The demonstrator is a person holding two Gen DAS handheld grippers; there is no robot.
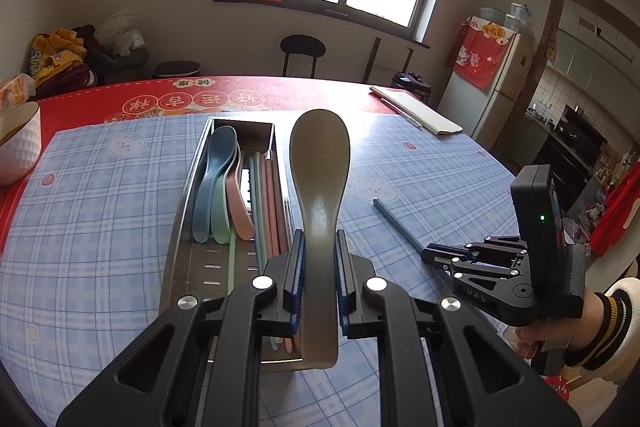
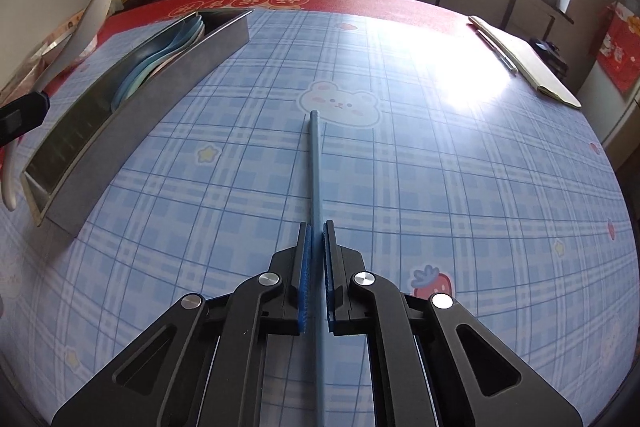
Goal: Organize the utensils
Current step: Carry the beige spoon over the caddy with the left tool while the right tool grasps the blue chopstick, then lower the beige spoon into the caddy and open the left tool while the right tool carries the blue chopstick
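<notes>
With the left gripper (image 1: 320, 255) jaws clamped on the long grey-brown plastic rice spoon (image 1: 320, 171) and the right gripper (image 2: 317, 247) jaws shut on the thin blue chopstick (image 2: 315, 155) lying at frame centre, either could twist loose over the steel utensil tray (image 1: 188, 211).

— What is your table (image 1: 100, 195) covered with?
— You have a blue checked cloth over a red one.
— What rests on it?
— A metal tray (image 1: 182, 227) at the middle, a blue chopstick (image 2: 315, 163) to its right, a white bowl (image 1: 18, 143) at the left edge, a notebook (image 1: 416, 111) with a pen (image 1: 402, 113) far right.
</notes>
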